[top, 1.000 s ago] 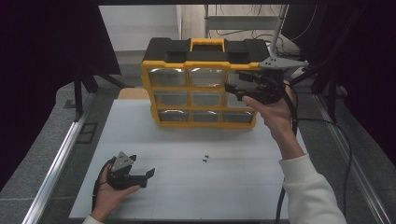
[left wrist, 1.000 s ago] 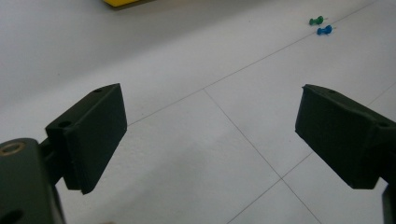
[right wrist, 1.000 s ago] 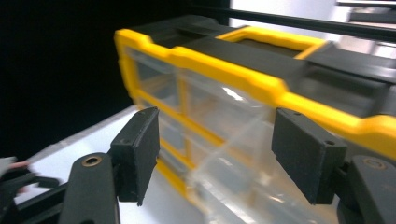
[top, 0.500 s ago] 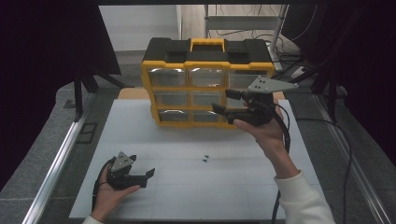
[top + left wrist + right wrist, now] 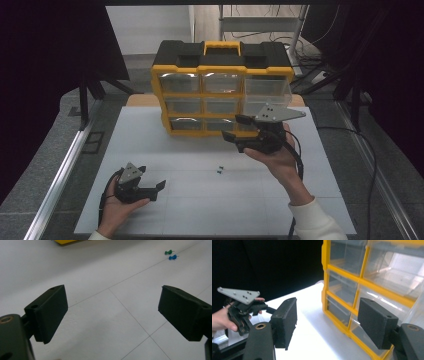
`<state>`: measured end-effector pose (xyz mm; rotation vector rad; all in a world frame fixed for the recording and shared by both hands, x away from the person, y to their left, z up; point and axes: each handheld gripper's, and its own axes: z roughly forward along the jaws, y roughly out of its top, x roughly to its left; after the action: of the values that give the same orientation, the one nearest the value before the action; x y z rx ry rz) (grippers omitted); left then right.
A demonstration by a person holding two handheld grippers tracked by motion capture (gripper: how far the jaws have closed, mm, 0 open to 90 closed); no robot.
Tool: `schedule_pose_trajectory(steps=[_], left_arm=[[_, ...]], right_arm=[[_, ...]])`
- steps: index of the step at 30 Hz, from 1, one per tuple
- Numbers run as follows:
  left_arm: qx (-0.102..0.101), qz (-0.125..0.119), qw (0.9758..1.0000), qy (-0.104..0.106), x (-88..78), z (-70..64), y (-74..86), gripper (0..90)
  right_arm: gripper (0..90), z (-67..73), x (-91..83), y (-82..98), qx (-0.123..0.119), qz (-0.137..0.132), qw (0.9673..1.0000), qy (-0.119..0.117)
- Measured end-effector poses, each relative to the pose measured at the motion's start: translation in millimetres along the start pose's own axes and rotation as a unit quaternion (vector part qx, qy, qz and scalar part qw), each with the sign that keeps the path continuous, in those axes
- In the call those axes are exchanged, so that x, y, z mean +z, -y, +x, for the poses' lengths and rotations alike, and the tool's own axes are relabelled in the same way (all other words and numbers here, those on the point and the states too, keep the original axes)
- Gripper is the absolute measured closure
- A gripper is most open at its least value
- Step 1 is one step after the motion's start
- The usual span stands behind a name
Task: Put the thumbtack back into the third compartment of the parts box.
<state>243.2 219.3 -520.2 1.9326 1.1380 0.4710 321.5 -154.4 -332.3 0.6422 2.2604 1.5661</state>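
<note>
with jaws spread and empty, the right gripper (image 5: pixel 235 128) could knock the yellow plastic clear-drawered organizer (image 5: pixel 220 90) backward if it drifts closer.

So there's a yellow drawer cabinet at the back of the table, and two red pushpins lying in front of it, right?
Not quite. The pushpins are not red: the left gripper view shows one green pushpin and one blue pushpin. The rest holds: the yellow drawer cabinet stands at the back of the table, with the pins in front of it.

The right gripper (image 5: pixel 235 128), jaws apart and empty, hangs before the yellow drawer cabinet (image 5: pixel 220 95); two pushpins (image 5: pixel 220 171) lie nearby.
</note>
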Motion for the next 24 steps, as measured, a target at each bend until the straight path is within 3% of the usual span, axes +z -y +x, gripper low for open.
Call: schedule_pose_trajectory(steps=[6, 14, 24], left_arm=[[0.002, -0.001, 1.0000, -0.001, -0.1, 0.1, 0.0, 9.3], [0.002, -0.002, 1.0000, -0.001, 0.1, 0.2, 0.0, 9.3], [0.001, -0.002, 1.0000, 0.000, -0.4, -0.7, 0.1, 9.4]], right_arm=[[32.4, -2.4, 6.9, 20.8, 0.015, 0.012, 0.9998, -0.004], [32.9, -9.6, 17.9, 51.4, 0.026, 0.041, 0.9988, 0.010], [33.1, -16.4, 36.4, 67.7, 0.037, 0.068, 0.9970, 0.011]])
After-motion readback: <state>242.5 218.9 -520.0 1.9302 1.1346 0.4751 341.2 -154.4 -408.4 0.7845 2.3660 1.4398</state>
